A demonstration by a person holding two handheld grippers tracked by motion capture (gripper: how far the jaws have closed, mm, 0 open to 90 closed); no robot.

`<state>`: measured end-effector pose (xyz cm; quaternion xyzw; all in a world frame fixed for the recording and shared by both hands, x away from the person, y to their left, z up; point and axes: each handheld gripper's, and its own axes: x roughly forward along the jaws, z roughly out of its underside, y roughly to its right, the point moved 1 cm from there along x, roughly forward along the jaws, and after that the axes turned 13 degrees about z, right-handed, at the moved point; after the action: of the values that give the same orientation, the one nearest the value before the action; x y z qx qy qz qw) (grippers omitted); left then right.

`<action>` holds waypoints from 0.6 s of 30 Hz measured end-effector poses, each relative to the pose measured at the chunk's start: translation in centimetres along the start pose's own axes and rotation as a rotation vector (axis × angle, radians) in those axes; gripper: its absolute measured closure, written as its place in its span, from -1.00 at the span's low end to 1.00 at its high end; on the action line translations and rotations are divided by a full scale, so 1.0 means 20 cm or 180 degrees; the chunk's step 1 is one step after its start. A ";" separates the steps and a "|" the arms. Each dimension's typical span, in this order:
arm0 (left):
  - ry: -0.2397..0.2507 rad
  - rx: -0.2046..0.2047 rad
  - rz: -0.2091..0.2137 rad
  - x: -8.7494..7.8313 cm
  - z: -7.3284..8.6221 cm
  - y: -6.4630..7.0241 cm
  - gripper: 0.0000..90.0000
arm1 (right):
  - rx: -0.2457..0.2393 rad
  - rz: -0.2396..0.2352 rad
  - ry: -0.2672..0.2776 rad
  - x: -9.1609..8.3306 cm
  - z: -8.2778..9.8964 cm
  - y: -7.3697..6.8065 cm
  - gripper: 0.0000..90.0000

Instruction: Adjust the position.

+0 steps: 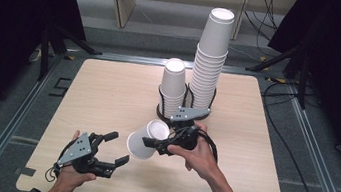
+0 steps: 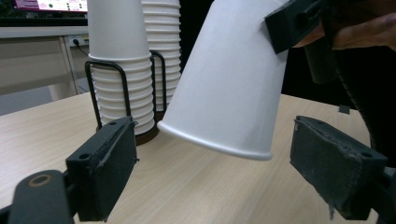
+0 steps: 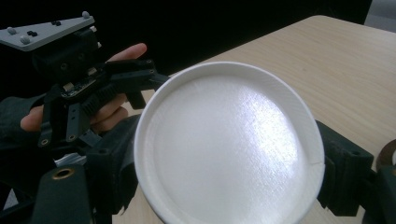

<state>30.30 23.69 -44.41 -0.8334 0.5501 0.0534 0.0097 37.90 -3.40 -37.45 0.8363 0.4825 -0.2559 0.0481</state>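
Observation:
A white paper cup (image 1: 144, 140) (image 2: 229, 79) (image 3: 229, 144) hangs tilted above the table's front middle, its mouth turned down and left. My right gripper (image 1: 159, 142) (image 3: 229, 177) is shut on it near its base, a jaw on either side. My left gripper (image 1: 119, 148) (image 2: 217, 172) stands open just left of the cup's rim, jaws wide apart and touching nothing. Behind stand a short cup stack (image 1: 173, 86) (image 2: 119, 60) and a tall cup stack (image 1: 212, 56) in a black wire holder (image 1: 184, 110).
The round-cornered wooden table (image 1: 108, 92) has bare surface left, right and in front of the holder. Dark curtains and stand legs flank the table. A cable trails from the right gripper along the forearm.

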 end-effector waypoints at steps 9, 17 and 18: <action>-0.0078 -0.0038 0.0040 0.01 0.01 0.01 -0.68 | -0.0021 -0.0236 0.0127 0.03 -0.01 -0.03 -0.51; -0.0119 -0.0014 0.0079 0.04 0.02 0.02 -0.78 | -0.0020 -0.0334 0.0120 0.05 -0.01 -0.08 -0.51; -0.0191 -0.0009 0.0070 0.04 0.02 0.02 -0.83 | 0.0002 -0.0388 0.0118 0.07 -0.01 -0.09 -0.51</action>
<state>30.17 22.90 -44.79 -0.8253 0.5586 0.0792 0.0243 36.97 -1.26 -37.68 0.8100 0.5332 -0.2429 0.0233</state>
